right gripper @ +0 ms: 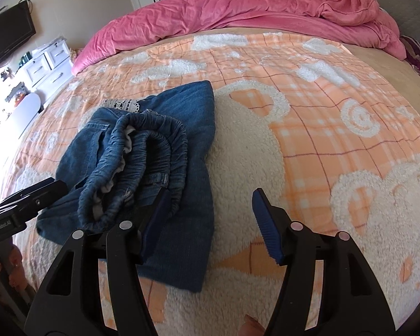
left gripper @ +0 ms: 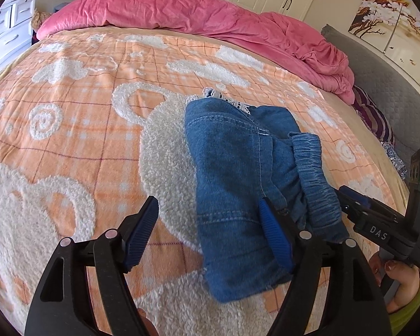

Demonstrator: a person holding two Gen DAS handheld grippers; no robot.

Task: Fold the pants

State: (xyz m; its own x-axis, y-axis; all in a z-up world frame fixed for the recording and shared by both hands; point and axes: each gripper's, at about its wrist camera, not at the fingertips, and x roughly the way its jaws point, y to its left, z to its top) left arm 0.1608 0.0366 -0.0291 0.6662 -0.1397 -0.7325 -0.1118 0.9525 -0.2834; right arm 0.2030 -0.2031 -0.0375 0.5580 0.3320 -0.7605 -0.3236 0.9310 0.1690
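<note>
Pants (left gripper: 238, 184) lie folded in a compact denim bundle on the bed, between the two grippers and partly under both. Left gripper (left gripper: 210, 232): jaws spread wide w/ nothing pinched; its right-hand pad sits over the near left part of the bundle, its other pad over bare blanket (left gripper: 84, 112), so the cloth lies fwd and to the right of this tool. Right gripper (right gripper: 212, 224): jaws also spread, not clamping; its left-hand pad is at the waistband (right gripper: 142, 151), whether touching or just above I can't tell, its other pad over white fleece, so the bundle lies fwd and to the left. Both hands look about equally near; the right one is closer to the waistband end, the left to the flat folded side. Long axis of the bundle runs away from the grippers toward the pink duvet (left gripper: 210, 19) at the far side, a bit slanted. Judging by that, any next move would be a square-up or press from both sides, since the fold looks mostly done. Materials: mid-blue denim, soft and floppy, pale topstitching, gathered elastic waistband bunched in thick ridges w/ light lining inside, white lace trim (right gripper: 123, 104) peeking at the far edge. Blanket is orange plaid w/ raised nubbly white fleece shapes, grippy-looking. Duvet is crumpled, plush. Pads are ribbed blue on black arms.
</note>
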